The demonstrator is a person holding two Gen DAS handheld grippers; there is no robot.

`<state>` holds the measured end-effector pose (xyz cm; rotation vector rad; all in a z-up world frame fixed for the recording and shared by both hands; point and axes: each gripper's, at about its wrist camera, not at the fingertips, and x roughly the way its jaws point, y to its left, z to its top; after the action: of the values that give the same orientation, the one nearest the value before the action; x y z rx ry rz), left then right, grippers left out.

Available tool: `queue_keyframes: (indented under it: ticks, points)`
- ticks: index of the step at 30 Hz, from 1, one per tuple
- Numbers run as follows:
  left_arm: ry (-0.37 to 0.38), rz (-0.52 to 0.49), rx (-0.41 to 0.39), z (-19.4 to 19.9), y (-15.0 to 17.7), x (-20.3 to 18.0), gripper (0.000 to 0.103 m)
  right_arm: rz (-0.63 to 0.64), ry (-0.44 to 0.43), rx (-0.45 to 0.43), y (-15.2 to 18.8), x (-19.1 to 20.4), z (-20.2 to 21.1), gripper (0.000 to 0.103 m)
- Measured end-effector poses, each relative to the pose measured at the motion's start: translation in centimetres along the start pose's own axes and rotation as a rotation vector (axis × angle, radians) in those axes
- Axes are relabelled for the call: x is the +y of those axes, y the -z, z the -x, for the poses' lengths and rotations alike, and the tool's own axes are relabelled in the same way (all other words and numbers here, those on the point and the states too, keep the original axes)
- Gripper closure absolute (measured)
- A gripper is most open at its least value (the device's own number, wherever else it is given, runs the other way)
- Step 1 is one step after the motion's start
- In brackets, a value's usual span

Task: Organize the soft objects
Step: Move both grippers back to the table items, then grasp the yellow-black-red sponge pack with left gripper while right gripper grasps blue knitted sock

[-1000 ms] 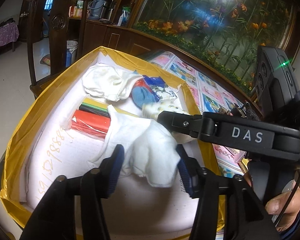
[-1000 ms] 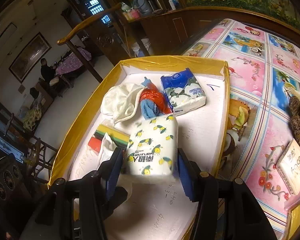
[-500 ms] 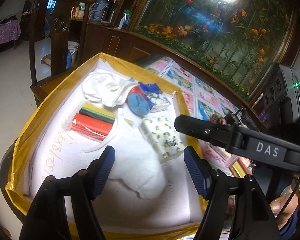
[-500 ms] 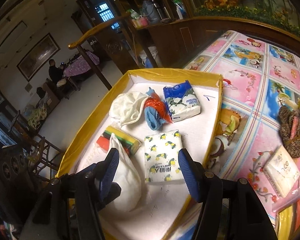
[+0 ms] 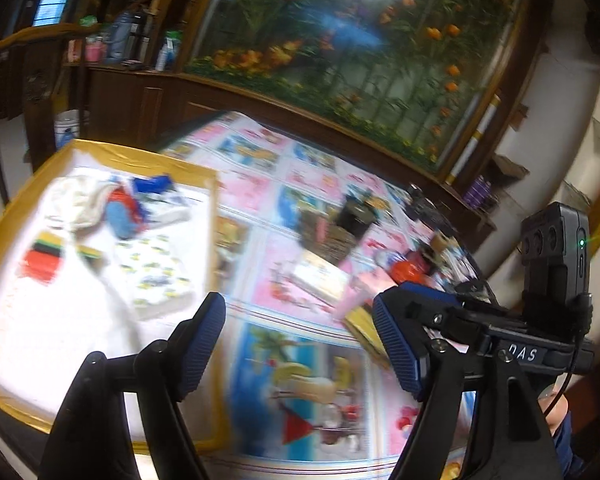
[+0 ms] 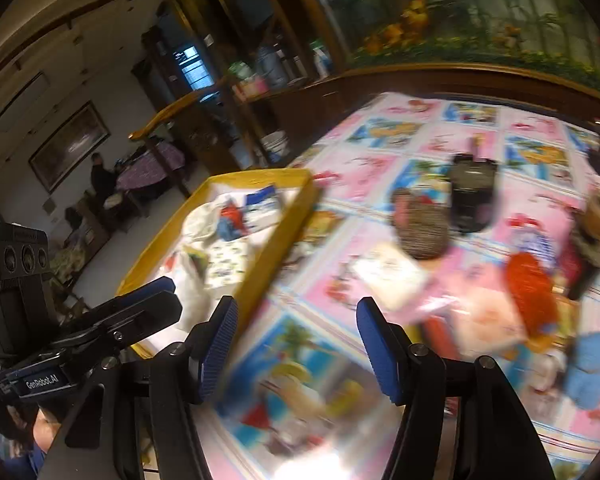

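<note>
A yellow-rimmed white tray (image 5: pixel 100 148) holds a lemon-print tissue pack (image 5: pixel 156 276), a blue tissue pack (image 5: pixel 156 186), a white cloth (image 5: pixel 80 200), a blue and red sock bundle (image 5: pixel 120 210) and coloured sponges (image 5: pixel 44 256). The tray (image 6: pixel 260 264) also shows in the right wrist view. My left gripper (image 5: pixel 300 344) is open and empty above the tablecloth right of the tray. My right gripper (image 6: pixel 296 348) is open and empty over the tablecloth. Both views are blurred. Loose items lie on the table: an orange object (image 6: pixel 532 292), a blue cloth (image 6: pixel 592 368), a pale pack (image 6: pixel 392 276).
The table has a pink and blue picture tablecloth (image 5: pixel 300 364). A brown woven object (image 6: pixel 420 228) and a black device (image 6: pixel 472 196) stand mid-table. A wooden chair (image 5: pixel 32 60) and a cabinet are beyond the tray. A flower mural is behind the table.
Both grippers let go of their items in the tray, the white cloth and the lemon tissue pack, then swung right, away from the tray and over the tablecloth.
</note>
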<state>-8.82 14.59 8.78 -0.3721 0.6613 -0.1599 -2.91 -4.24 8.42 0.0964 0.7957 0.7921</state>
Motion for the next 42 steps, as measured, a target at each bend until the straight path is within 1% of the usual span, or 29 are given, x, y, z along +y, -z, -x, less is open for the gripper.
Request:
queue_keyframes:
  ticks: [4,6,7,9,10,12,13,16,18,19,21,22,26,27,28,29,30,32,33,37,38,39,40,42]
  points:
    - [0.071,-0.021,0.095,-3.4,0.9,-3.7,0.027,-0.052,0.102,-0.058,0.8,-5.5,4.6,0.036]
    - [0.073,-0.036,0.151,-5.2,1.4,-5.3,0.026,-0.076,0.161,-0.082,1.0,-8.4,6.6,0.032]
    - [0.074,-0.037,0.175,-5.9,1.7,-5.8,0.026,-0.088,0.187,-0.092,1.2,-9.6,7.5,0.032]
    - [0.072,-0.026,0.215,-7.4,2.2,-6.6,0.023,-0.116,0.238,-0.115,1.6,-12.3,9.1,0.032]
    - [0.057,-0.014,0.237,-8.2,2.3,-6.8,0.020,-0.134,0.252,-0.123,1.9,-13.5,9.7,0.031]
    - [0.015,0.023,0.273,-9.7,2.6,-6.9,0.020,-0.180,0.247,-0.130,2.5,-15.7,10.4,0.031]
    - [0.006,0.046,0.289,-10.4,2.6,-6.8,0.020,-0.206,0.238,-0.130,2.8,-16.6,10.5,0.031]
    - [-0.034,0.113,0.315,-12.2,2.7,-6.7,0.020,-0.259,0.219,-0.113,2.9,-17.7,10.1,0.031]
    - [-0.044,0.110,0.337,-13.5,2.9,-7.4,0.019,-0.273,0.214,-0.122,3.1,-17.8,10.5,0.031]
    - [-0.072,0.075,0.346,-14.3,3.0,-8.1,0.019,-0.280,0.215,-0.129,3.2,-17.9,10.7,0.031]
    - [-0.118,0.001,0.324,-15.1,3.0,-9.2,0.018,-0.298,0.203,-0.146,3.3,-18.0,11.0,0.031]
    - [-0.128,-0.026,0.320,-15.4,3.0,-9.5,0.018,-0.306,0.193,-0.147,3.3,-18.1,11.1,0.030]
    - [-0.129,-0.160,0.305,-15.6,3.3,-9.9,0.020,-0.330,0.158,-0.112,3.4,-18.3,10.2,0.029]
    - [-0.122,-0.189,0.305,-15.6,3.2,-9.7,0.022,-0.331,0.154,-0.094,3.4,-18.3,9.8,0.029]
    - [-0.100,-0.212,0.300,-15.4,3.1,-9.4,0.026,-0.329,0.158,-0.080,3.4,-18.3,9.5,0.029]
    - [-0.087,-0.228,0.297,-15.4,3.0,-9.1,0.029,-0.325,0.171,-0.069,3.5,-18.2,9.2,0.029]
    - [-0.077,-0.246,0.291,-15.3,3.0,-8.7,0.029,-0.318,0.184,-0.061,3.5,-18.2,9.0,0.028]
    - [-0.057,-0.273,0.274,-15.3,2.9,-8.2,0.029,-0.306,0.213,-0.029,3.6,-18.2,8.1,0.028]
    - [-0.035,-0.253,0.267,-15.1,2.8,-7.9,0.029,-0.298,0.224,-0.011,3.6,-18.2,7.5,0.028]
    - [0.010,-0.216,0.259,-15.3,2.4,-7.3,0.029,-0.243,0.285,0.042,3.8,-18.0,5.2,0.028]
    - [0.017,-0.209,0.258,-15.3,2.3,-7.2,0.029,-0.238,0.292,0.049,3.9,-18.0,4.9,0.039]
    - [0.022,-0.203,0.256,-15.3,2.3,-7.1,0.029,-0.231,0.310,0.066,4.1,-18.1,4.4,0.053]
    - [0.026,-0.198,0.255,-15.3,2.3,-7.1,0.029,-0.220,0.323,0.075,4.2,-18.2,4.1,0.054]
    - [0.033,-0.189,0.253,-15.2,2.3,-7.0,0.029,-0.191,0.344,0.054,4.3,-17.9,4.0,0.056]
